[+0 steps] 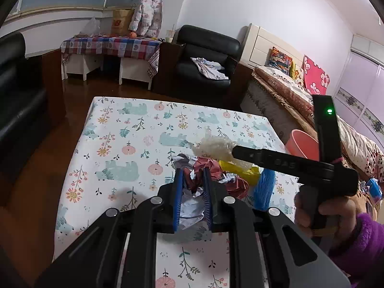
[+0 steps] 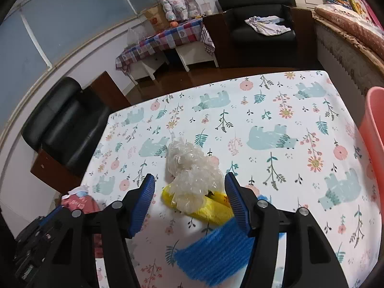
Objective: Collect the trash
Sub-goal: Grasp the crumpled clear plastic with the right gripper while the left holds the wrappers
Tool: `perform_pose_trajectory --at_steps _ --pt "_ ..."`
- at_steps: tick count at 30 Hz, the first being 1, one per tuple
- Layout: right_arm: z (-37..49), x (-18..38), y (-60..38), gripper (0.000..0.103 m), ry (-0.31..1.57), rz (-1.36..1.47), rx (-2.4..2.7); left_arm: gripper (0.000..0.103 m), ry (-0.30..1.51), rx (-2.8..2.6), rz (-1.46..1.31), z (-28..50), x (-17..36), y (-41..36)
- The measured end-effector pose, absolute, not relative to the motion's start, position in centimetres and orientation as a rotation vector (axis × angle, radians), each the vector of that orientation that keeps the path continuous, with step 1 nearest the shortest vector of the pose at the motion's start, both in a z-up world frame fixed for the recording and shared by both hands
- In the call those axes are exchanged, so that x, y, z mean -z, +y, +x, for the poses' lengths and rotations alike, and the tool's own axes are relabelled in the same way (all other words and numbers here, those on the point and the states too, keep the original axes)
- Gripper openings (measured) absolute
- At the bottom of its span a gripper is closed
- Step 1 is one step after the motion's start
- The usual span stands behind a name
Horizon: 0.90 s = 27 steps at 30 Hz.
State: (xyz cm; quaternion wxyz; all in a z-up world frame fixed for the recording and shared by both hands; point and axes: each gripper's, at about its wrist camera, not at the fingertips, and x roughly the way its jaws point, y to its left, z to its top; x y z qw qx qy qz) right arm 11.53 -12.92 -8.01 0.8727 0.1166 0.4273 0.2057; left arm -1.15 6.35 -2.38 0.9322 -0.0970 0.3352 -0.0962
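Yellow wrapper (image 2: 211,207), perhaps plastic, lies between right gripper's (image 2: 189,201) jaws.

"NB" logo on paper bag (image 1: 121,22)

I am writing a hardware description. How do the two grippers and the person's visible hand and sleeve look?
Both the left gripper and the right gripper have black jointed arms with round silver pins and blue ribbed pads on the fingers. The right gripper's black handle carries a small green light. The hand is bare, with a fuzzy purple sleeve.
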Motion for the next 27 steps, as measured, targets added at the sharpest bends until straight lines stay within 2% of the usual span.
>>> perform_pose_trajectory --at_steps 1,3,6,27 --pt "11.6 8.1 -12.8 0.054 0.889 0.236 -0.433 0.016 0.684 0.197 -0.198 -1.2 2.4 6.4" --pt "11.6 8.2 -12.3 0.035 0.888 0.202 -0.431 0.016 0.679 0.199 -0.199 -1.3 2.3 6.4" --pt "11.3 8.2 -12.3 0.027 0.884 0.188 -0.438 0.016 0.669 0.202 -0.197 -1.3 2.0 6.3" --pt "5.4 -0.7 -19.7 0.025 0.647 0.232 -0.403 0.016 0.582 0.191 -0.195 -1.9 -1.8 4.0"
